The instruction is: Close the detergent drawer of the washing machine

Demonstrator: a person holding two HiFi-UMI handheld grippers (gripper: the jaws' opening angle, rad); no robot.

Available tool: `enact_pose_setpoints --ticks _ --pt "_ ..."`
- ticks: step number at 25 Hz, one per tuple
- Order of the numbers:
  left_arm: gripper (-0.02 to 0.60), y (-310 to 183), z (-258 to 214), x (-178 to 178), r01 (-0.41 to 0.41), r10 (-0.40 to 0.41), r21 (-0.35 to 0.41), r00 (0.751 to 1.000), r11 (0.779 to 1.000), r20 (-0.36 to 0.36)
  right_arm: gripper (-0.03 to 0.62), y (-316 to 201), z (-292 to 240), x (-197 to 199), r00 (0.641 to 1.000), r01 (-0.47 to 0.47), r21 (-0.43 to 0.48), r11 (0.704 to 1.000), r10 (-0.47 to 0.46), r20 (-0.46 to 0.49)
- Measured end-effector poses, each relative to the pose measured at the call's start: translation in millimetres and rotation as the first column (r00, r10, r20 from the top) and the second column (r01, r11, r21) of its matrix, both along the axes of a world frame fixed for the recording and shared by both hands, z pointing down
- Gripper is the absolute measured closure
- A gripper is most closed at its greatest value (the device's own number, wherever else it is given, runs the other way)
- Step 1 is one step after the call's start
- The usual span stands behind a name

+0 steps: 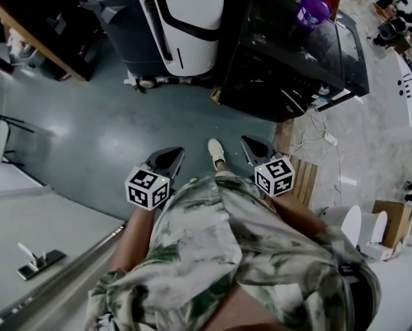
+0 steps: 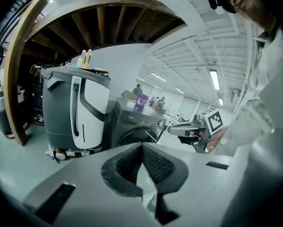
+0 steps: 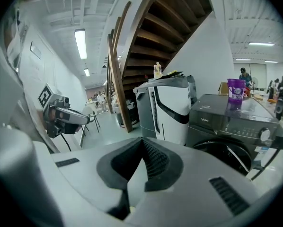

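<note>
To the left of the dark grey front-loading washing machine (image 1: 295,54) stood a tall grey and white floor-cleaning machine (image 1: 182,19), just beside it. In front of the washing machine and well apart from it, the left gripper (image 1: 166,158) was held low, close to the person's body. Its ribbed black pads met at the tips, with nothing between them. The right gripper (image 1: 255,147) was at about the same distance from the washing machine, and its fingers were also pressed together and empty. A purple plastic cup (image 1: 313,9) stood on top of the washing machine. The dark detergent drawer (image 3: 275,140) seemed to stick out from the upper front of the washing machine, at its right end as the person saw it. Its long axis appeared to run out of the front, towards the person. The drawer therefore lay ahead and to the right of both grippers, so I judged the right one nearer for pushing it straight back in.
</note>
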State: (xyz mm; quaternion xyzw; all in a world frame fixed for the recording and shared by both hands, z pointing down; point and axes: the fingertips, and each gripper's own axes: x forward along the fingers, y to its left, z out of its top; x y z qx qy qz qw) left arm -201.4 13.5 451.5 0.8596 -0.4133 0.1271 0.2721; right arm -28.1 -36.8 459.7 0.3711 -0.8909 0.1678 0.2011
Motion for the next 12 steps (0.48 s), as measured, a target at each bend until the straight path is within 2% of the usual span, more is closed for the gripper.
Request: enact_pose_setpoints --ticks 7,12 --pt "0.558 15.2 9.2 3.7 0.027 -0.027 -0.013 1.000 1.000 -0.002 0.572 13.2 3.8 2.4 1.000 0.025 -0.007 1.000 -0.025 -0.004" --pt "0.558 36.8 9.0 17.9 -0.007 0.006 -0.039 0.999 0.999 -0.031 0.572 41.0 -1.5 19.8 0.999 -0.008 -0.033 0.999 0.006 -0.042"
